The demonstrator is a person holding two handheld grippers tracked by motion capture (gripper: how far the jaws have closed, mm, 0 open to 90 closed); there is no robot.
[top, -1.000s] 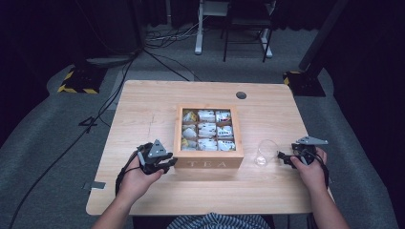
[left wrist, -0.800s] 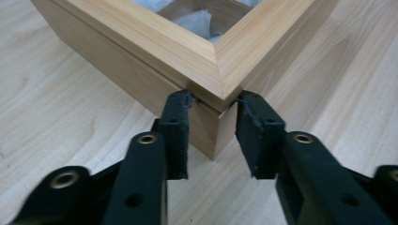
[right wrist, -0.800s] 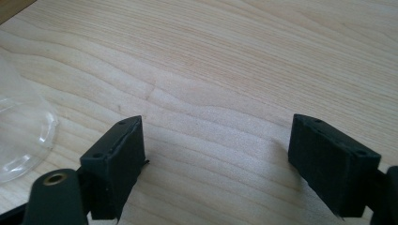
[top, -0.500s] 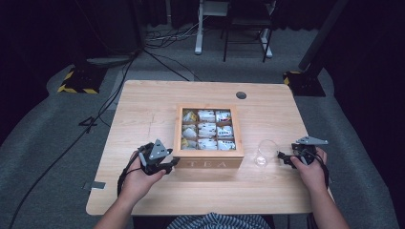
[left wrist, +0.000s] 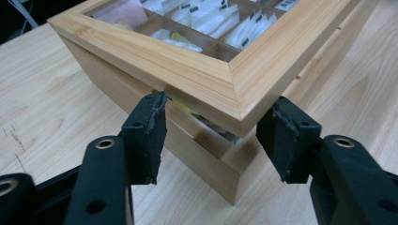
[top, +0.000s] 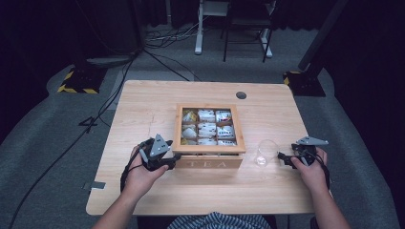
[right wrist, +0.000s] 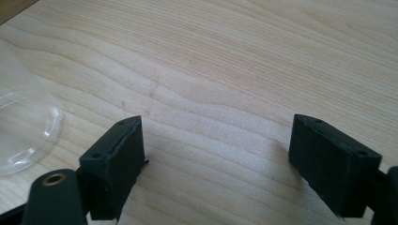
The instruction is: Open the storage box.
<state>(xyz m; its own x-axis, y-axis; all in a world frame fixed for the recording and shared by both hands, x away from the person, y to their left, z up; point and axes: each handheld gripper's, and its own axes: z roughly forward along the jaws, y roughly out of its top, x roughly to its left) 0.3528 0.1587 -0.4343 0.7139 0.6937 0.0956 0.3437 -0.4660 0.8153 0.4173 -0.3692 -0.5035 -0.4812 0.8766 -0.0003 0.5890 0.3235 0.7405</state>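
Wooden table (top: pixel 143 109), tea box (top: pixel 208 128), glass (top: pixel 265 152) beside it

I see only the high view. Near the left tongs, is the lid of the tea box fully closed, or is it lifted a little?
Observer: Lifted. In the left gripper view the lid stands a little above the base at that corner, with a gap between them.
Operator: Do the left tongs clamp the lid?
Observer: No. The left tongs have just been opening. The lid's corner is between the jaws, but the pads do not clamp it.
Operator: And the right tongs, do they hold the glass?
Observer: No. The right tongs are open over bare table. The glass is off to one side, apart from them.
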